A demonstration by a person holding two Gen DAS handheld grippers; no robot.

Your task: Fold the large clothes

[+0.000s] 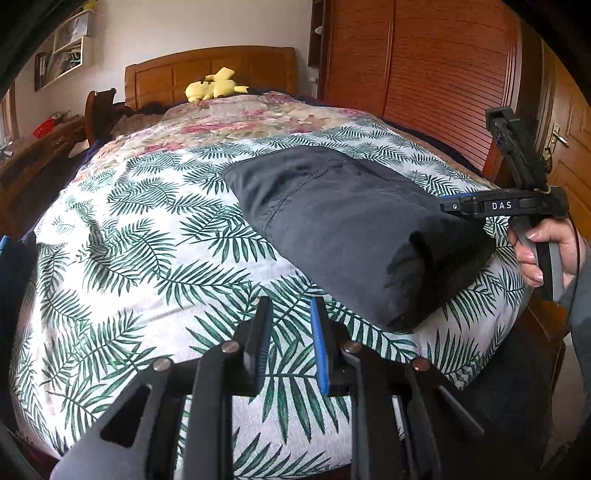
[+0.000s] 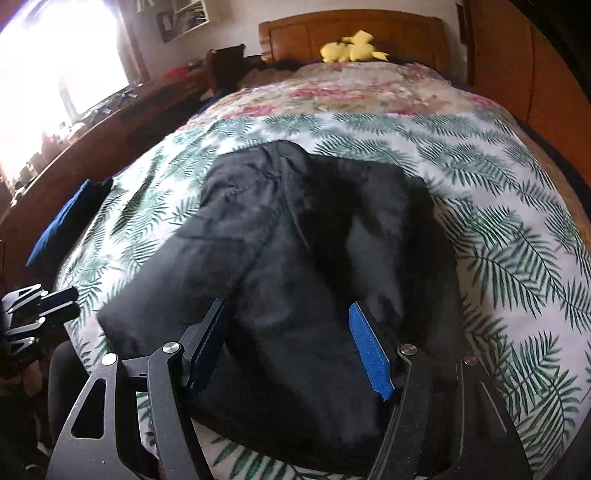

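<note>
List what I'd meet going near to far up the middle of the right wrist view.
right gripper with open jaws → folded dark garment → fern-print cover → floral quilt → yellow plush toy → wooden headboard.

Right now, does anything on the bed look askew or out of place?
Nothing stands out. The dark garment lies folded on the leaf-print cover; a yellow plush toy sits by the headboard.
</note>
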